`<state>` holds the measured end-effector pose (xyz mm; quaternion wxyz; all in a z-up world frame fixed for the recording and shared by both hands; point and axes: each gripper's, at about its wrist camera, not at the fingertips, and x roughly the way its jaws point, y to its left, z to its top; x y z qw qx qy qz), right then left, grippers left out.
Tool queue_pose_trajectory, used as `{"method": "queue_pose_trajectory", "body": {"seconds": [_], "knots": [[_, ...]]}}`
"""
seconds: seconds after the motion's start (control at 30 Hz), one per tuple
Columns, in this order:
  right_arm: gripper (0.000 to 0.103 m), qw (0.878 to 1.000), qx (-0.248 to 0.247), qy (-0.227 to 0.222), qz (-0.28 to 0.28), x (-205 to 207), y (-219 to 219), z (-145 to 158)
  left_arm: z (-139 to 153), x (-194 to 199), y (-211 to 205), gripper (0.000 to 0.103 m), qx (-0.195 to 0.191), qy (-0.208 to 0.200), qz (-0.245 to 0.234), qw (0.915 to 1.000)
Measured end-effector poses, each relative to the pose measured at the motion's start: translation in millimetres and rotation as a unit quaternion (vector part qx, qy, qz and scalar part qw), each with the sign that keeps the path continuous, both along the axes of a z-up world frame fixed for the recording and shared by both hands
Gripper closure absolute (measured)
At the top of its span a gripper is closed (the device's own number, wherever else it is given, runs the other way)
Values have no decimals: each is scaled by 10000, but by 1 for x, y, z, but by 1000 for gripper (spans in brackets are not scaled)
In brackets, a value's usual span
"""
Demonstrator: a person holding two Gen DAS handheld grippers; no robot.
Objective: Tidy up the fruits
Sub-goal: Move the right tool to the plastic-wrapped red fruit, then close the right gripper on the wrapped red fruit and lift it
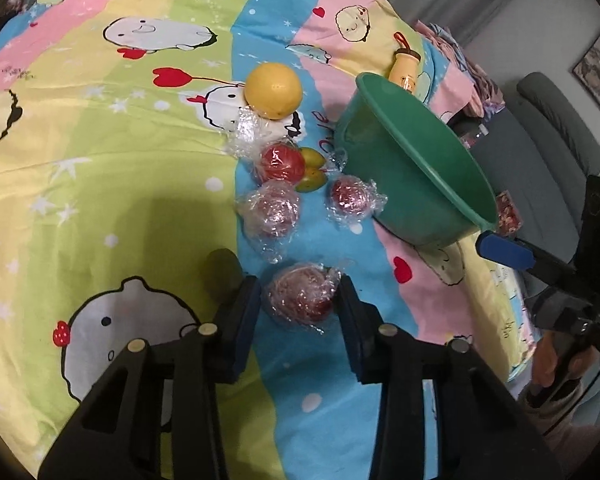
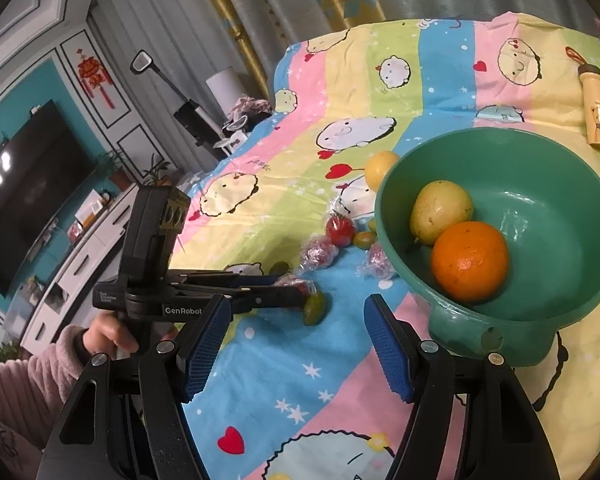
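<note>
My left gripper (image 1: 298, 292) is open, its pads on either side of a red fruit wrapped in plastic film (image 1: 302, 298) on the bed sheet; touching or not, I cannot tell. Beyond it lie more wrapped red fruits (image 1: 274, 210) (image 1: 350, 196), a red tomato (image 1: 281, 163), small green fruits (image 1: 311, 168) and a yellow fruit (image 1: 274, 90). The green bowl (image 2: 540, 184) holds an orange (image 2: 469, 266) and a yellow-green pear (image 2: 440, 210). My right gripper (image 2: 298, 344) is open and empty, left of the bowl. A small green fruit (image 2: 315, 308) lies by the left gripper's fingers.
A cartoon-print sheet (image 1: 100, 160) covers the bed. A beige bottle (image 2: 598, 116) lies behind the bowl. The bed's edge is at the right in the left wrist view, with a grey chair (image 1: 556, 128) beyond. A TV (image 2: 24, 196) and cabinet stand to the left.
</note>
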<state>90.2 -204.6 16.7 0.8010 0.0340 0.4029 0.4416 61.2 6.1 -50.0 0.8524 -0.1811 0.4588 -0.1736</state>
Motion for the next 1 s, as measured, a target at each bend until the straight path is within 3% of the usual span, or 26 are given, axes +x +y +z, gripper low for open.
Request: {"method": "queue_pose_trajectory", "body": {"seconds": [0.17,0.4,0.53,0.8,1.0], "knots": [[33,10000,-7,5,41,-1,3,0,3,-1,-7,69,300,-144,-73,9994],[33,9991,307,248,177,2,12,-5,13,-9,-4,69,258,-175,-164,9994],[33,9991,378,203,-46,1,24,-5,29,-20,10,69,255,-308,-17,9992],[33,9977,-180,-38,-651,3,64,-9,53,-36,70,69,39,-655,916,9936],[34,9911,-816,-14,-1048,22,100,-27,58,-42,86,69,-2,-736,1105,9911]]}}
